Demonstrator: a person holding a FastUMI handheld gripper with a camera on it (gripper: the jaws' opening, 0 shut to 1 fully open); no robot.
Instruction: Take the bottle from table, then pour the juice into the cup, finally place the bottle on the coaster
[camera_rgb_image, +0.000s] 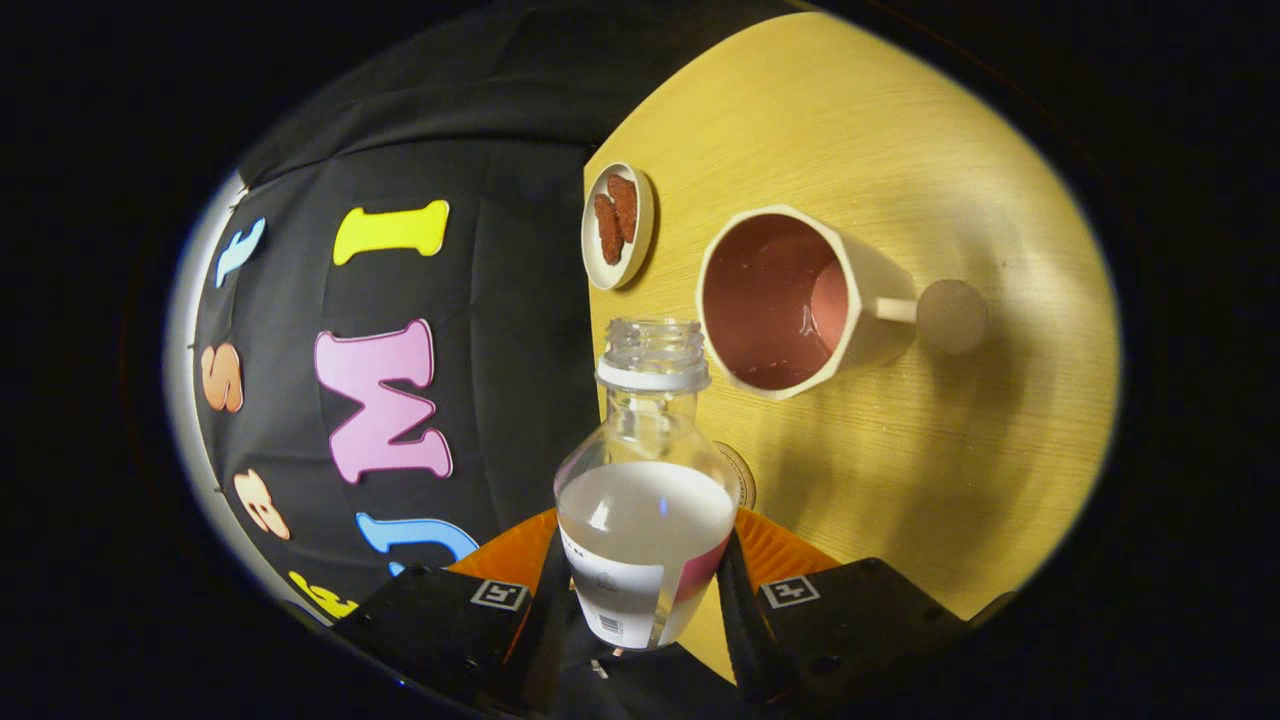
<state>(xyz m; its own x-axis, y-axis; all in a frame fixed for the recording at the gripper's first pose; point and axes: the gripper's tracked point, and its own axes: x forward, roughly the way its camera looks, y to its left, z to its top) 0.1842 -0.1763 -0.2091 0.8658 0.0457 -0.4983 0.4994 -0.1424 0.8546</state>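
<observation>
Clear bottle (646, 500) in gripper (640, 585), coaster (742, 474) half-hidden

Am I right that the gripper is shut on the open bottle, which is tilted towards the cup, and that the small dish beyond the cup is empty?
Not quite: the small dish is not empty. The gripper view shows two reddish-brown pieces lying in it. The rest stands: the gripper is shut on the open bottle, which leans towards the cup.
</observation>
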